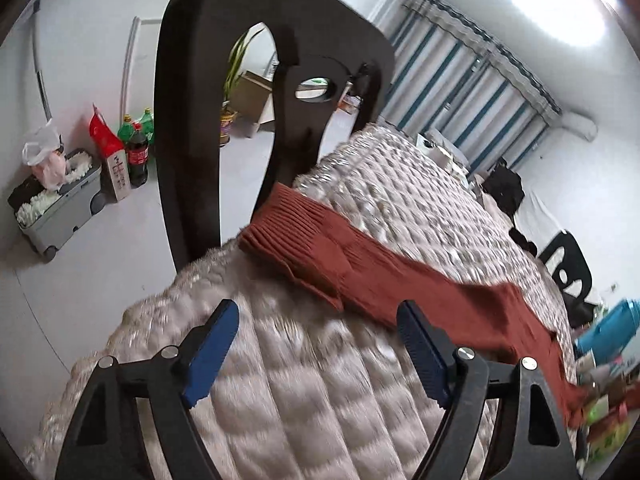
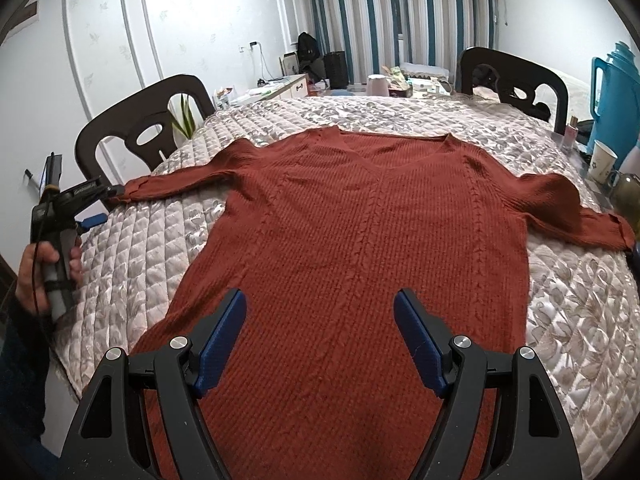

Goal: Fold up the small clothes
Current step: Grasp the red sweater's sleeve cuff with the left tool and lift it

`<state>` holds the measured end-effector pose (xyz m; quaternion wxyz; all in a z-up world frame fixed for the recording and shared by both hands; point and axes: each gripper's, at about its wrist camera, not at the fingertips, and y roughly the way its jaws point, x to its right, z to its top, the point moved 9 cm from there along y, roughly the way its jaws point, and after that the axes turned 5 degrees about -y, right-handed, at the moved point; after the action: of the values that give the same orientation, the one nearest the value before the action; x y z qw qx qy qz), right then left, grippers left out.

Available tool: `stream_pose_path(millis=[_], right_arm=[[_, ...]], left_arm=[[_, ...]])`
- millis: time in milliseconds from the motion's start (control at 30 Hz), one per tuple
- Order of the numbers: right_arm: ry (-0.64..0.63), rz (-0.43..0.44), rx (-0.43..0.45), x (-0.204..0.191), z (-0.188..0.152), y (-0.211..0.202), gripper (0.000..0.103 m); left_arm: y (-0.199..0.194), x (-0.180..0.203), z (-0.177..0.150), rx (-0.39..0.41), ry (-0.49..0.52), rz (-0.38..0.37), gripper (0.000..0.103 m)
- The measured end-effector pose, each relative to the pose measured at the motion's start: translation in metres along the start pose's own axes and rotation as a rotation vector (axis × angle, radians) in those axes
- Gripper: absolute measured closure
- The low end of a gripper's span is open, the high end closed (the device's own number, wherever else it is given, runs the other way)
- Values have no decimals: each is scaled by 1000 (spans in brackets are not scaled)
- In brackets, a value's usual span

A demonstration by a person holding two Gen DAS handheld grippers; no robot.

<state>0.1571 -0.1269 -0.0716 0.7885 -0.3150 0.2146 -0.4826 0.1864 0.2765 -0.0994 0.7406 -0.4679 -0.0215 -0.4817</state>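
the rust-red sweater lies flat on the quilted table cover, neckline toward the curtains, hem toward the spread, empty right gripper, sleeves extended sideways along the long axis; the left gripper, jaws apart, grips nothing beside the left cuff.

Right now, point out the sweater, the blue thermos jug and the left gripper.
rust-red sweater [image 2: 360,240], right wrist view, middle of the chest
blue thermos jug [image 2: 618,100], right wrist view, its body
left gripper [image 1: 316,344], left wrist view, midway between the blue fingertips
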Motion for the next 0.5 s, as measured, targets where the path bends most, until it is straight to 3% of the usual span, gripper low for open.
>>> stream_pose_path(millis=[167, 267, 367, 433, 500], right_arm=[[10, -5, -19, 3, 0, 7, 27], [18, -7, -26, 4, 1, 11, 27], [25, -2, -32, 4, 3, 15, 27], [26, 3, -34, 2, 3, 18, 27], [26, 9, -34, 1, 4, 19, 27]], left_arm=[[6, -2, 11, 38, 17, 28, 24], [12, -6, 19, 39, 9, 47, 33], [17, -9, 25, 44, 12, 84, 48], [20, -11, 28, 42, 20, 106, 72], [20, -11, 29, 32, 21, 103, 81]])
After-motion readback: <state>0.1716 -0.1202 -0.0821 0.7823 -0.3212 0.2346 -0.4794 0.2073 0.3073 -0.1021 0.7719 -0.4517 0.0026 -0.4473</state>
